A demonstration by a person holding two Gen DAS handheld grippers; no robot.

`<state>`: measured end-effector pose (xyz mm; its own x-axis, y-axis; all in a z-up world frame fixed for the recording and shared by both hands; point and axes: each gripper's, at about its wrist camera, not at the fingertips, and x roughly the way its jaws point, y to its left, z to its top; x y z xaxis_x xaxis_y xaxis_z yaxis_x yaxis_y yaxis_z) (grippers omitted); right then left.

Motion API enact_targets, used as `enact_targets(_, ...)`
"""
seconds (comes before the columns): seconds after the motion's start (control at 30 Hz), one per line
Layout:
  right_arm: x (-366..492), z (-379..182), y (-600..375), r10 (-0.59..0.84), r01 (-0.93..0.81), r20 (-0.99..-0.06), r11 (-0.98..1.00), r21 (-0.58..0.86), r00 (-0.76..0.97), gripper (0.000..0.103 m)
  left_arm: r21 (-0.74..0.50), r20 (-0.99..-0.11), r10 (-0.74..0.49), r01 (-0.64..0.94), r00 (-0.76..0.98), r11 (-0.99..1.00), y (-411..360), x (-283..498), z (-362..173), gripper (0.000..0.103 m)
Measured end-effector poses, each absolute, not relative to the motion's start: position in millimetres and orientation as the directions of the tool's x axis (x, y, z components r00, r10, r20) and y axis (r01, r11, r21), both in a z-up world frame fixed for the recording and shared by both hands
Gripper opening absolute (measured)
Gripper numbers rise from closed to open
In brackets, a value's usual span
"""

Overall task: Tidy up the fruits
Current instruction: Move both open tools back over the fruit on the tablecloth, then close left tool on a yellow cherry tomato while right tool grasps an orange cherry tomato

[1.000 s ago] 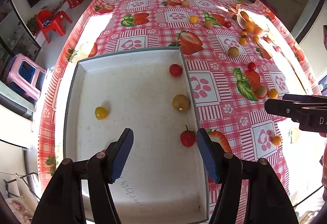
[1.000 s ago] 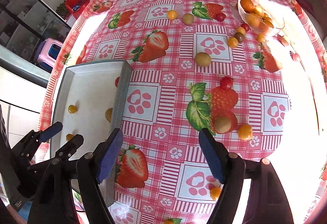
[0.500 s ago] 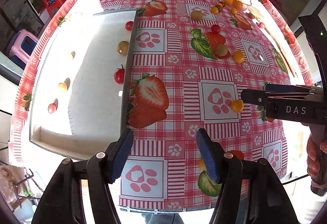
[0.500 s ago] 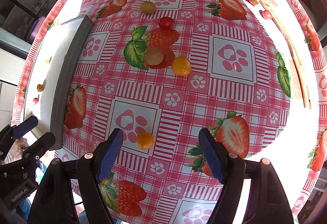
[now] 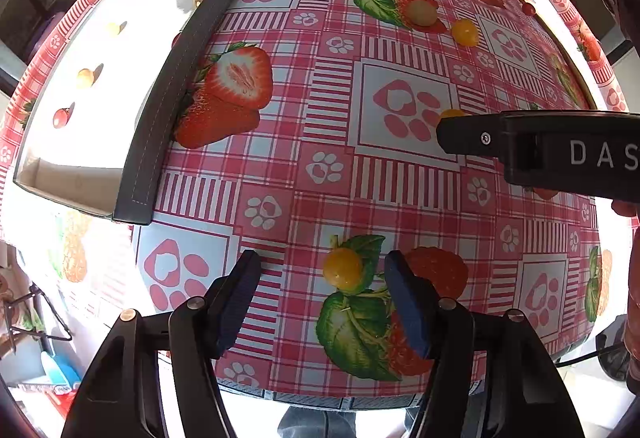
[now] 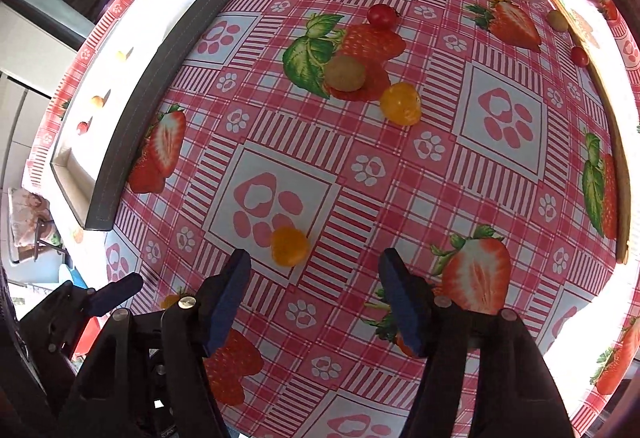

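left gripper (image 5: 322, 280): jaws spread, yellow tomato (image 5: 343, 273) between them, untouched. right gripper (image 6: 314, 278): jaws just narrowed, still spread around orange tomato (image 6: 289, 246).

The left hand-held gripper (image 5: 322, 278) has glossy black plastic arms with silver rivet heads and dark blue ribbed pads (image 5: 404, 298). The right hand-held gripper (image 6: 314, 278) matches it; its black side, in the left view, carries white letters "DAS" and one small screw.
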<state>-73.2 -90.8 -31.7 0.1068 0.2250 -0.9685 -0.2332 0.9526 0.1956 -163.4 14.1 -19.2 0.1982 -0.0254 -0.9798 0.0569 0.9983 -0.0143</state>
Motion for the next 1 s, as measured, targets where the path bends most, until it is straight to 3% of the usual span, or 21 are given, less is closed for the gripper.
enact_targets(0.27, -74, -39, -61, 0.184, -0.296, -0.974, 0.945, 0.139, 0.129, 0.052, -0.008, -0.977, -0.022, 0.07, 0.211, 0.998, 12, -165, -18, 0.064)
enact_targets(0.33, -74, -40, -56, 0.155, -0.301, -0.979, 0.947, 0.109, 0.133, 0.042, -0.007, -0.977, -0.023, 0.073, 0.213, 0.997, 10, -163, -17, 0.056)
enact_targets(0.37, -75, -40, -54, 0.145, -0.302, -0.98, 0.948, 0.098, 0.137, 0.038, -0.012, -0.976, -0.029, 0.082, 0.217, 0.997, 8, -161, -16, 0.046)
enact_targets(0.4, -75, -40, -53, 0.146, -0.299, -0.98, 0.949, 0.101, 0.135, 0.027, -0.014, -0.975, -0.034, 0.094, 0.221, 0.995, 7, -162, -15, 0.03)
enact_targets(0.43, -75, -40, -54, 0.154, -0.289, -0.98, 0.951, 0.111, 0.129, 0.023, -0.019, -0.975, -0.044, 0.112, 0.22, 0.993, 4, -160, -14, 0.023)
enact_targets(0.7, -75, -35, -68, 0.206, -0.226, -0.972, 0.958, 0.177, 0.112, 0.023, -0.185, -0.969, -0.181, -0.007, 0.169, 0.983, 35, -152, -8, 0.02)
enact_targets(1.0, -73, -11, -111, 0.261, -0.191, -0.958, 0.953, 0.235, 0.122, 0.023, -0.198, -0.965, -0.184, -0.059, 0.185, 0.979, 54, -148, 12, 0.02)
